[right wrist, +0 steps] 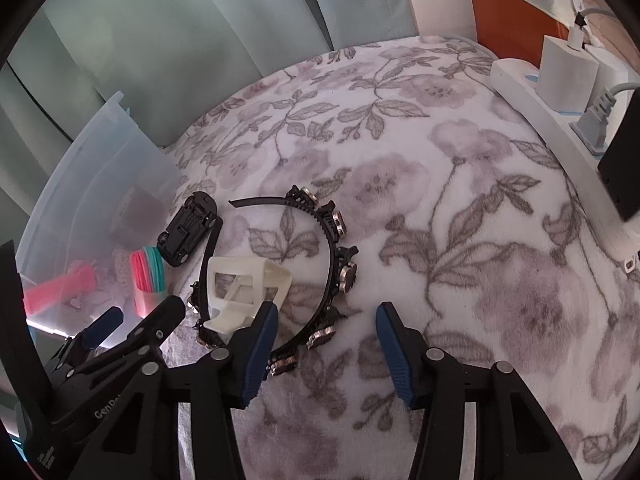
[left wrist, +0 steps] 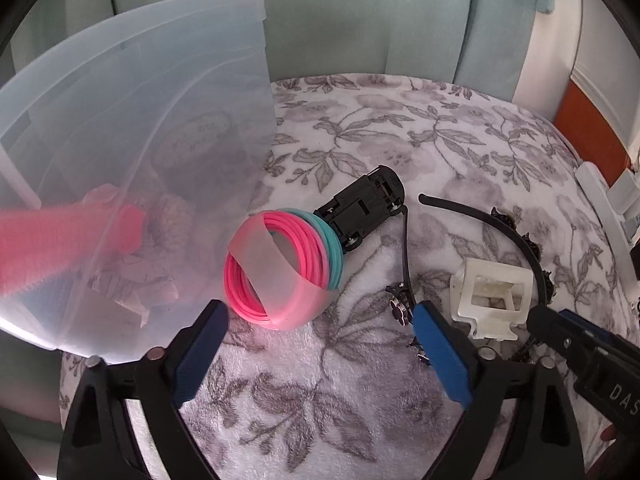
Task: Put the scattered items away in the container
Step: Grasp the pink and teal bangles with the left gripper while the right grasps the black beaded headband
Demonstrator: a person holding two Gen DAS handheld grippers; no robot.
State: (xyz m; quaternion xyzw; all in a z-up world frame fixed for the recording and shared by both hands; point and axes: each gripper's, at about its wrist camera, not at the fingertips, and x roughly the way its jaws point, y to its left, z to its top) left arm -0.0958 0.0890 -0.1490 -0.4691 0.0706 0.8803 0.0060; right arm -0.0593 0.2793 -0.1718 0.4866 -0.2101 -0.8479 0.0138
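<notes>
Left claw [left wrist: 320, 344]: jaws spread wide, nothing between them; blue pads flank bare blanket [left wrist: 280, 392] just below the bangle bundle
Right claw [right wrist: 326, 344]: jaws apart, holding nothing; its left pad sits just beside the white frame and the headband, contact cannot be confirmed
Container [left wrist: 132, 152]: translucent plastic bin at 10 o'clock in the left wrist view, at 9 o'clock in the right wrist view; already holds a pink bar-shaped item [left wrist: 68, 240] and pale items seen blurred through the wall
Bangle bundle [left wrist: 280, 268]: pink and teal rings in a translucent sleeve, on the blanket just beside the bin wall, at frame centre in the left wrist view
Toy car [left wrist: 362, 208]: black, lying underside up, touching the teal end of the bundle, at 1 o'clock from it
Headband [right wrist: 334, 248]: black with round ornaments, curved around the white frame
White frame [right wrist: 244, 288]: pale plastic box-shaped part inside the headband's arc
Left wrist view only: bin contents at close range; the right claw's body entering at 4 o'clock
Right wrist view only: full arc of the headband; white power strip [right wrist: 532, 108] with plugs at 2 o'clock along the blanket edge; left claw body at 8 o'clock
Support surface: floral fleece blanket; what lies under it cannot be determined
</notes>
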